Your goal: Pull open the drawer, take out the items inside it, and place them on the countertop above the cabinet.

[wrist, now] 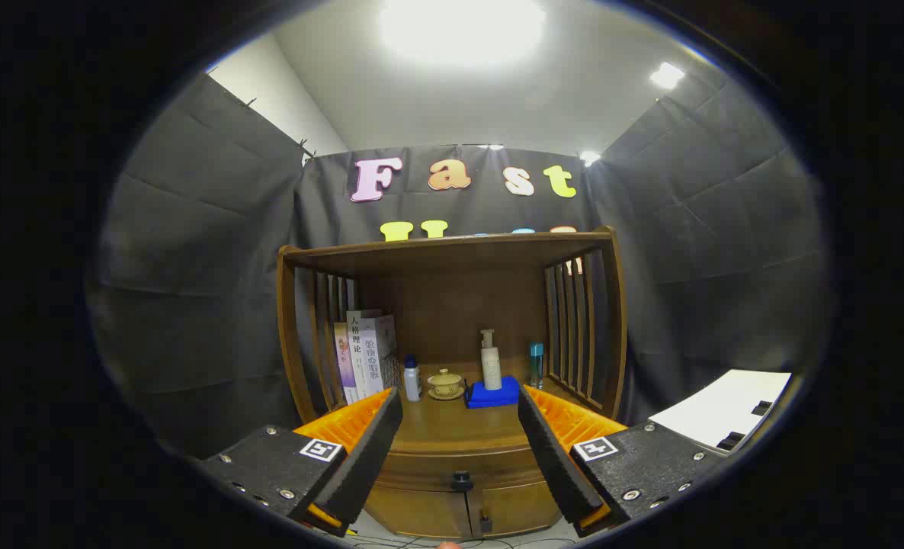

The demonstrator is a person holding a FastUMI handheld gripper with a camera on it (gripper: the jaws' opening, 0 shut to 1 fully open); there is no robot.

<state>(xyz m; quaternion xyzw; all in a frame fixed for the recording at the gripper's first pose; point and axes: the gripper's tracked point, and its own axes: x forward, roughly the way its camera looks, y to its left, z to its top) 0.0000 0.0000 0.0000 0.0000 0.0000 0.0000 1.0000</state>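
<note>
We hold the tool (460,450) spread wide and empty, well back from a wooden cabinet (452,282) with slatted sides. Going left to right along its table (452,427): a few upright books (364,354), stiff and flat-sided; a small white bottle (412,379) with a blue cap; a little lidded ceramic cup (446,383) on a saucer, glazed and breakable by the look of it; a tall pale pump bottle (490,360) standing on a flat blue block (494,393); and a slim bluish bottle (536,364) near the right slats.

The drawer (460,467) sits closed just under the table, a curved band of smooth varnished wood, between and beyond the fingers. Its dark round knob (462,481) is the place to grip; we judge it small, hard and perhaps slippery, so both fingers should close squarely across it and pull straight out. The drawer will likely slide stiffly, not heavily. What lies inside is hidden. Below it are two small doors (463,517).
</note>
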